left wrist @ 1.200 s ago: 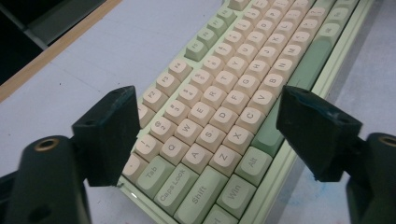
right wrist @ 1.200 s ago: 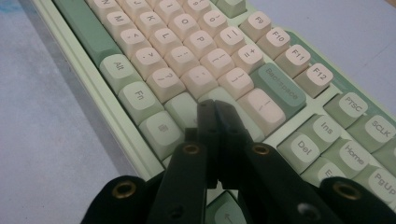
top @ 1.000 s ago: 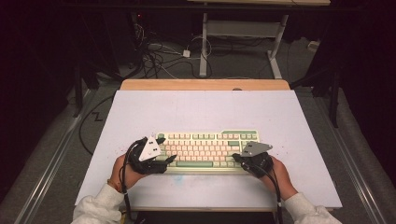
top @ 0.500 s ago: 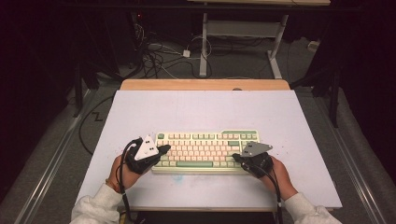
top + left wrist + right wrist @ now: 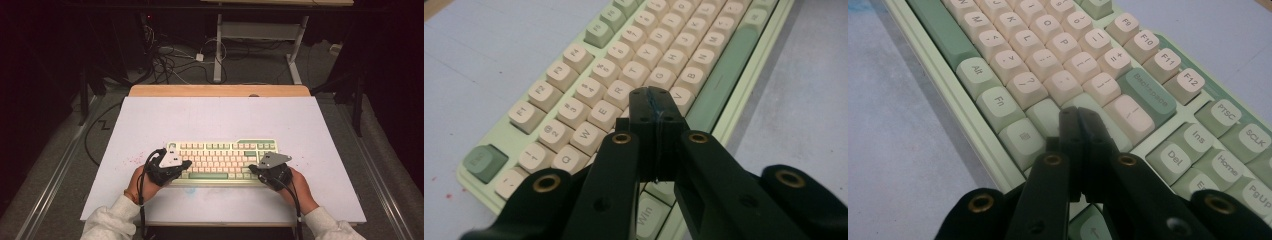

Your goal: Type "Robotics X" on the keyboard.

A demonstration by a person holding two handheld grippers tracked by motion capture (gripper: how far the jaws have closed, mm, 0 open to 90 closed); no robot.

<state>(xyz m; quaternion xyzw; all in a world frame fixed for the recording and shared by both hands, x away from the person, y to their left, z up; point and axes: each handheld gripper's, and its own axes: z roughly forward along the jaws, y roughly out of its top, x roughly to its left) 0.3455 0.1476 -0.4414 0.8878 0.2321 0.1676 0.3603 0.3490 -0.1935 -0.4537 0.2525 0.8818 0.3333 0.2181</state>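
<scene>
The keyboard point(image 5: 222, 161) looked like smooth matt plastic, cream and pale green. The table point(image 5: 215, 120) had a matt pale sheet over wood. Both grippers' black arms looked like matt plastic with brass-coloured rivets.

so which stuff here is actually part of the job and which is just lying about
In use:
- keyboard, on the table
- left gripper, jaws shut, over the letter keys
- right gripper, jaws shut, over the keys near Backspace

Just lying about:
- cables on the floor behind the table
- white desk frame farther back
</scene>
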